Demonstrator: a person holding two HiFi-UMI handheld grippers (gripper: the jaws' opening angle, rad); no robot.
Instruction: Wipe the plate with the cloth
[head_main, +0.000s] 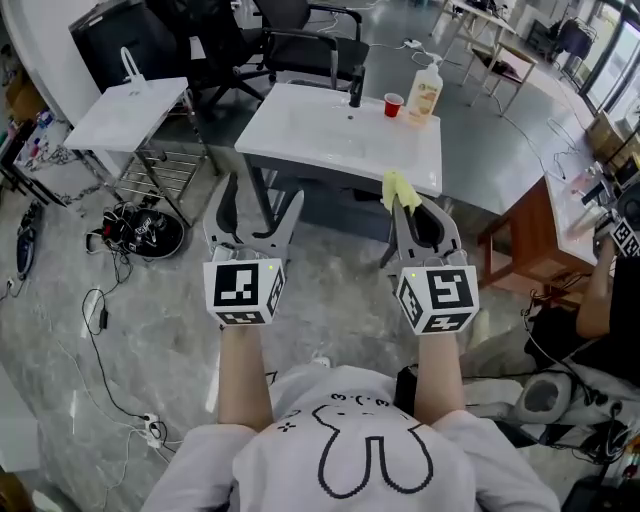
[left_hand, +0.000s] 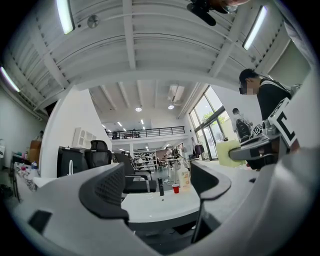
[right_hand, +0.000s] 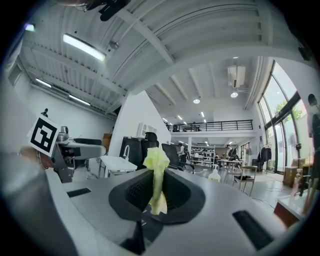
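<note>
Right gripper jaws clamp a yellow cloth sticking past their tips, left gripper jaws gape empty, white table ahead of both (no plate visible).

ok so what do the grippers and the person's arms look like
The left gripper and right gripper match: pale grey curved bodies, dark grey textured fingers, and each carries a white cube printed with black square markers. The person wears a white short-sleeved T-shirt with a black line drawing on it.
</note>
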